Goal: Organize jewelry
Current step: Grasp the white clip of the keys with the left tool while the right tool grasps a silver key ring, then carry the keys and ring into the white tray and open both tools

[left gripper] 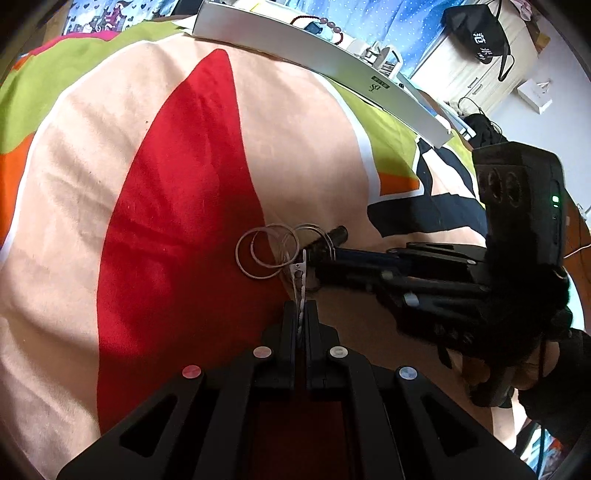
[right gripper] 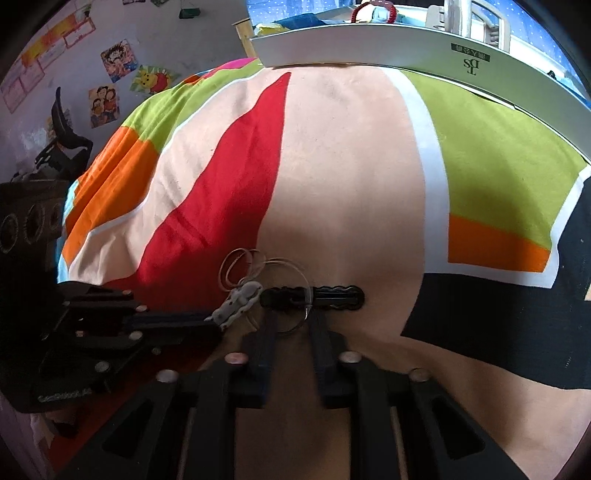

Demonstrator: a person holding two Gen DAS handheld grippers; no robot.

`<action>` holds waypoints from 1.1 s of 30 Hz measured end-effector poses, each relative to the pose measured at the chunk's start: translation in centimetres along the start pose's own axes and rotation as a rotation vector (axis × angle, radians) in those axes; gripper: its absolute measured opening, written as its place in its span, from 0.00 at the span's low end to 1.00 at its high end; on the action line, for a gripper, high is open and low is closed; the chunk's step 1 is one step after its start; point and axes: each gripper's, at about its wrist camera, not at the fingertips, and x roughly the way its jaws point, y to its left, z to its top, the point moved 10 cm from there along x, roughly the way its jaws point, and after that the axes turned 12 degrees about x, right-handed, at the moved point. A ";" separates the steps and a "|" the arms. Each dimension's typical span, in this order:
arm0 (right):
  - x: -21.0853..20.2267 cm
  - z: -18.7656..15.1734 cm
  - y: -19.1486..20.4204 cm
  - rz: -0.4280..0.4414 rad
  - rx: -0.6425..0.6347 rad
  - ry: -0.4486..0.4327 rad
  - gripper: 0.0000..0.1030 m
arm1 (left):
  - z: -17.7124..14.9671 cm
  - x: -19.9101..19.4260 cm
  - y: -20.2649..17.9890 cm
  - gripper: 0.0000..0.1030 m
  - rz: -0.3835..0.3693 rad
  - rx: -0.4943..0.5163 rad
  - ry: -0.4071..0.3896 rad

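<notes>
A: Cluster of thin metal hoop rings (left gripper: 266, 252) located on the red and peach patch of the multicoloured bedspread (left gripper: 155, 177). Tangled with a white toothed hair clip (right gripper: 236, 303) and a black wavy hair clip (right gripper: 325, 295).

B: Handling?

A: Judged light, springy, easily bent; thin wire likely to slip from flat pads. Best taken at the clip bodies, not the hoops: stiffer, broader, toothed.

B: Left gripper (left gripper: 301, 308)?

A: Closed almost fully, pinching the tail of the white toothed hair clip; only a sliver of gap between the fingers.

B: Right gripper (right gripper: 291, 325)?

A: Parted moderately. Fingers straddling one large hoop, tips just under the black wavy hair clip. From the left wrist view, fingers appear to reach through the hoops. Actual grasp: cannot tell.

B: Surroundings?

A: Long white shallow box (left gripper: 317, 62) at the far edge of the bedspread, well apart from the cluster; red bead bracelet (left gripper: 325, 23) visible above its rim. Probable destination.

B: Risk?

A: Pulling clips apart while hoops interlock: likely to deform the wire or fling a hoop.
</notes>
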 end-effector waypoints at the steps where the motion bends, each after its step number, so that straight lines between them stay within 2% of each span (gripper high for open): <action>1: -0.1 0.0 -0.2 0.004 0.010 -0.001 0.08 | -0.1 -0.1 -0.1 0.02 -0.009 -0.004 0.004; 4: -0.6 -0.1 -0.4 0.000 0.038 -0.018 0.06 | -0.5 -0.6 -0.6 0.02 -0.029 0.003 0.017; 10: -2.2 -0.4 -1.0 -0.058 0.063 -0.081 0.03 | -1.4 -1.7 -1.7 0.01 -0.021 0.037 0.029; 21: -6.5 -1.3 -2.6 -0.113 0.138 -0.215 0.03 | -1.8 -3.1 -2.5 0.01 0.019 0.059 -0.018; 28: -9.3 -1.5 -3.3 -0.136 0.156 -0.274 0.03 | -0.8 -3.7 -3.9 0.01 0.050 0.116 -0.047; 33: -11.8 0.0 -3.6 -0.151 0.134 -0.320 0.03 | 2.0 -4.0 -4.3 0.01 0.075 0.129 -0.074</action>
